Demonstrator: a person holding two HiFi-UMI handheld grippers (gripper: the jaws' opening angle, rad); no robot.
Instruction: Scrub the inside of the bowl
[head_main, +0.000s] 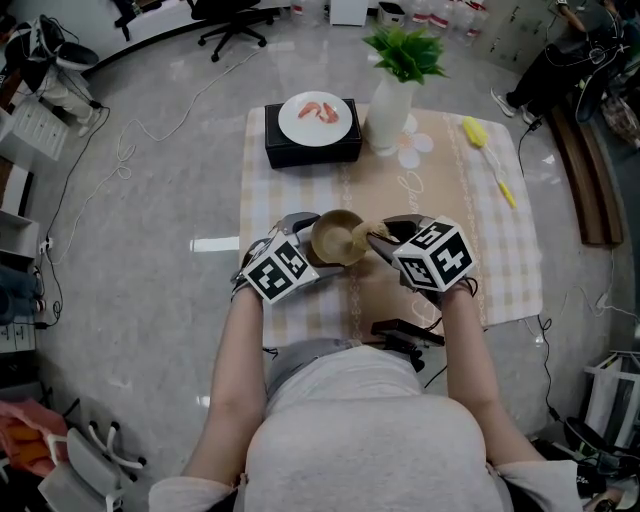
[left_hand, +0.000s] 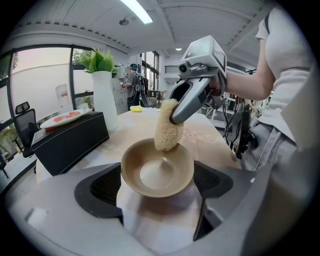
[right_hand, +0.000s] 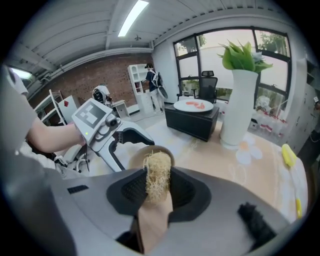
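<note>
Here, bowl (left_hand: 157, 174) in left tongs (left_hand: 156, 186), scrubber (right_hand: 157, 175) in right tongs (right_hand: 157, 194)

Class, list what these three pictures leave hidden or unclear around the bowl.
Right gripper view: loofah scrubber hides most of the inside of the bowl.
Left gripper view: the bowl's own wall hides its underside.
Head view: the food on the white plate is too small to name.

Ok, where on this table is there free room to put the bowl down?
The widest bare cloth lies between the vase and the yellow brush, running toward the near edge. A narrower strip sits between the black box and the bowl. The far-left corner is crowded by the box and its plate.
</note>
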